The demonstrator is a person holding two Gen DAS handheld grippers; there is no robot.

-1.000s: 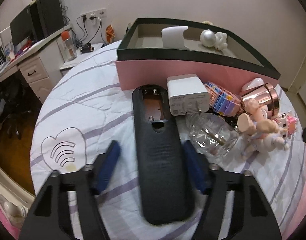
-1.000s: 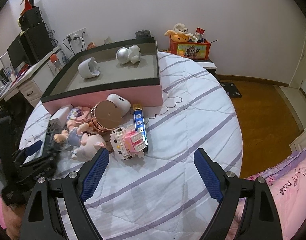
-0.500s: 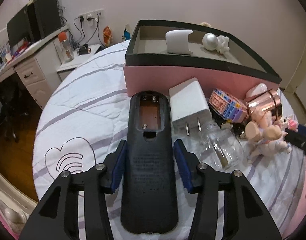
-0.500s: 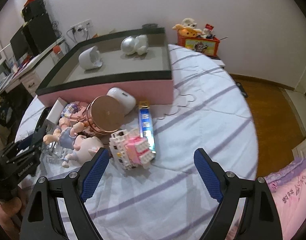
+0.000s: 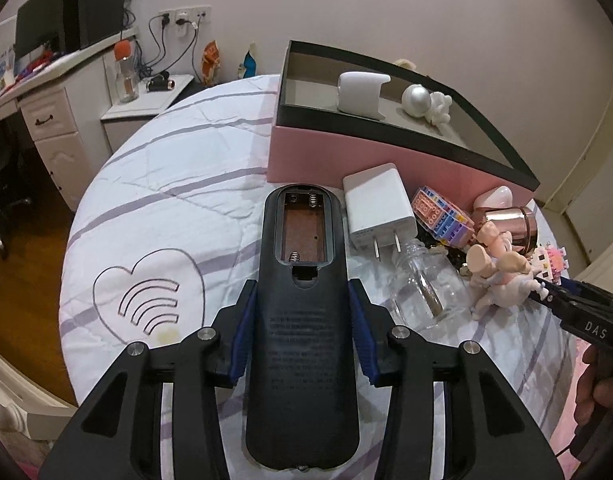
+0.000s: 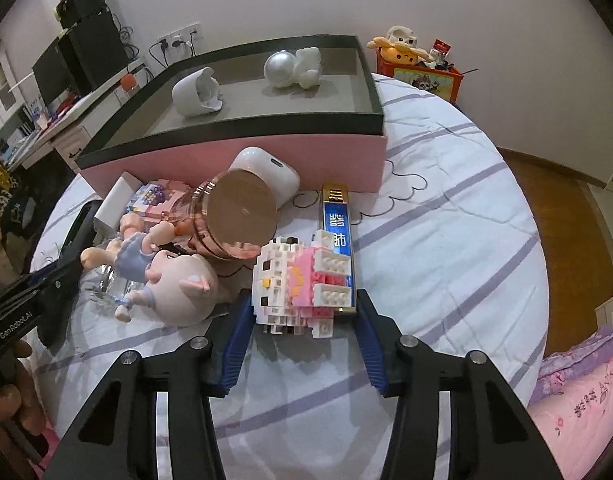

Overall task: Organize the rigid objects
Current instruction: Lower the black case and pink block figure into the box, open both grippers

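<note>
Covering round bed (image 5: pixel 154 184): striped white sheet; left gripper (image 5: pixel 302 336) clamps remote (image 5: pixel 302 320); right gripper (image 6: pixel 302 336) closing around block toy (image 6: pixel 302 280).

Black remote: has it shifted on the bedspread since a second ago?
Cannot tell. The black remote appears nearer the pink box, but the camera moved too; the left gripper has closed onto it.

Remote (image 5: pixel 302 320): black, back up, battery bay open, lengthwise; I see it at 6 o'clock.
Block figure (image 6: pixel 302 284): white-pink, on the bedsheet, 6 o'clock of pink box (image 6: pixel 234 156).
</note>
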